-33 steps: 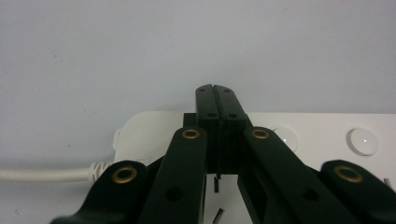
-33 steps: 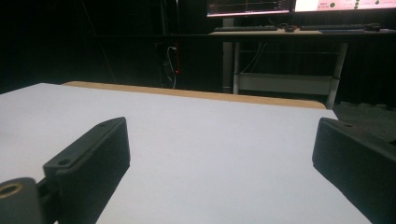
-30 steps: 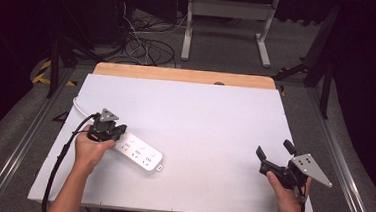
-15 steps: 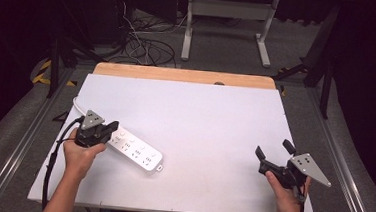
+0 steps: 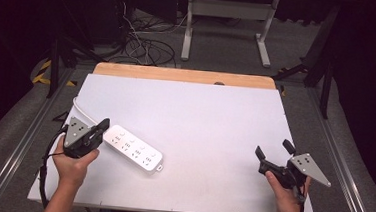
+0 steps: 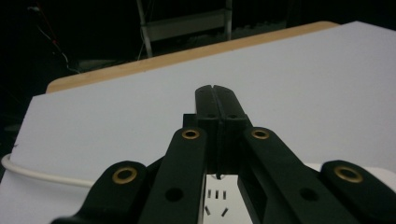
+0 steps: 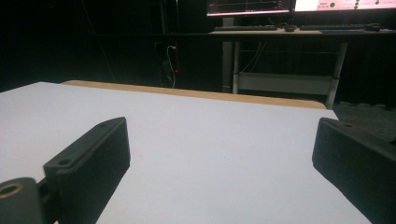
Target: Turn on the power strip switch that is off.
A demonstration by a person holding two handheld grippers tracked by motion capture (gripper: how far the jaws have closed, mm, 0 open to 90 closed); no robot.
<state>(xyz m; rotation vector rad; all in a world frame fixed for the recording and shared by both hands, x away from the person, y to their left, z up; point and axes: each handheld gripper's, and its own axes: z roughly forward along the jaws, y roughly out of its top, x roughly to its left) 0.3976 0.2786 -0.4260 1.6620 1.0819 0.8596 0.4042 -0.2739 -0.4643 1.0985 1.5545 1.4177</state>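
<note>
A white bench with a wooden far edge stands in a dark room, cables lying on the floor behind it. A white power strip lies flat near the bench's left front, its white cord running off toward the left edge. The left gripper sits just at the strip's near-left end with its fingers pressed together on nothing, while the right gripper rests well apart at the right front, fingers spread wide and empty.
</note>
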